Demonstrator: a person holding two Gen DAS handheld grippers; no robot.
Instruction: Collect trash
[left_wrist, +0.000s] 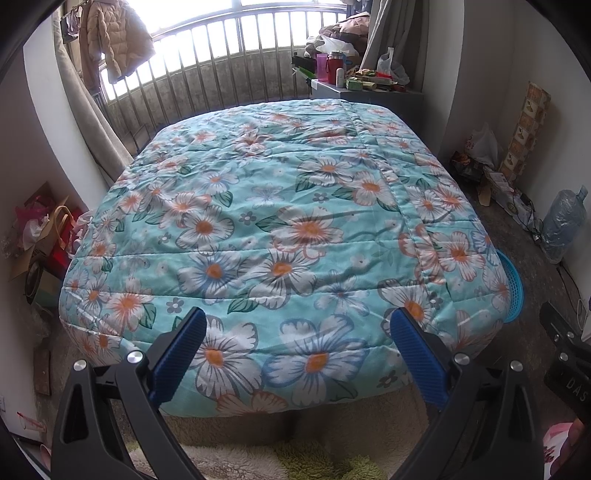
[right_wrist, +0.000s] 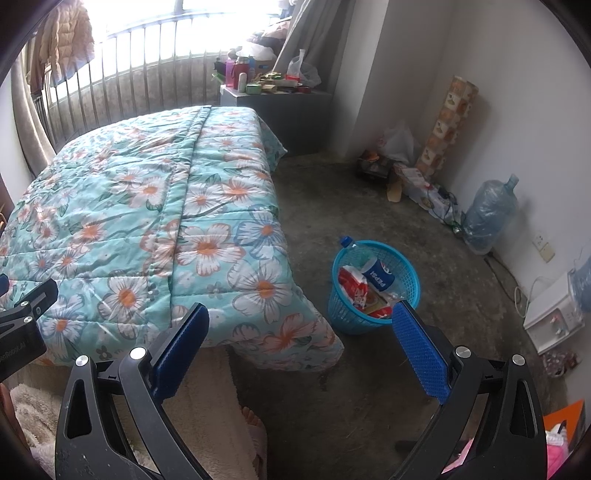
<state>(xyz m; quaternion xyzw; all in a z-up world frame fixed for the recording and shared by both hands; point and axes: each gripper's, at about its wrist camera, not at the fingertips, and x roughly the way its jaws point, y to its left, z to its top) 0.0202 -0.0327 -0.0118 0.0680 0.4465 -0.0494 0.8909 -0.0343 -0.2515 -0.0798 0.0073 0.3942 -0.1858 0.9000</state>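
**Mia:** Bright light comes through the window bars (left_wrist: 229, 48) far past the left gripper (left_wrist: 297, 347). What sits right in front of that gripper?

**Ben:** A big bed with a flowery blanket (left_wrist: 273, 206). It fills the view ahead of the blue pads (left_wrist: 177, 365). The two pads stand wide apart, and nothing is between them but blanket.

**Mia:** And the right gripper (right_wrist: 301, 345)?

**Ben:** Its pads are spread wide too, with nothing held. The blanket corner (right_wrist: 295, 332) hangs down just ahead of its left pad. Bare grey floor (right_wrist: 332, 192) lies ahead in the middle.

**Mia:** Where is the trash?

**Ben:** In a blue basket (right_wrist: 343, 310) on the floor, just past the right pad's tip and beside the bed corner. A Pepsi bottle (right_wrist: 373, 267) with a blue cap leans inside it. Red and white wrappers (right_wrist: 354, 286) are packed in next to the bottle.

**Mia:** Can the left gripper's camera see the basket?

**Ben:** Only its rim (left_wrist: 511, 288), peeking out from behind the blanket, ahead and to the right.

**Mia:** What else is around?

**Ben:** A large water jug (right_wrist: 487, 214) stands by the wall, far ahead to the right. A grey table (right_wrist: 280, 107) full of small things sits far ahead, past the bed. A foot in a slipper (right_wrist: 255, 428) shows low between the right gripper's pads.
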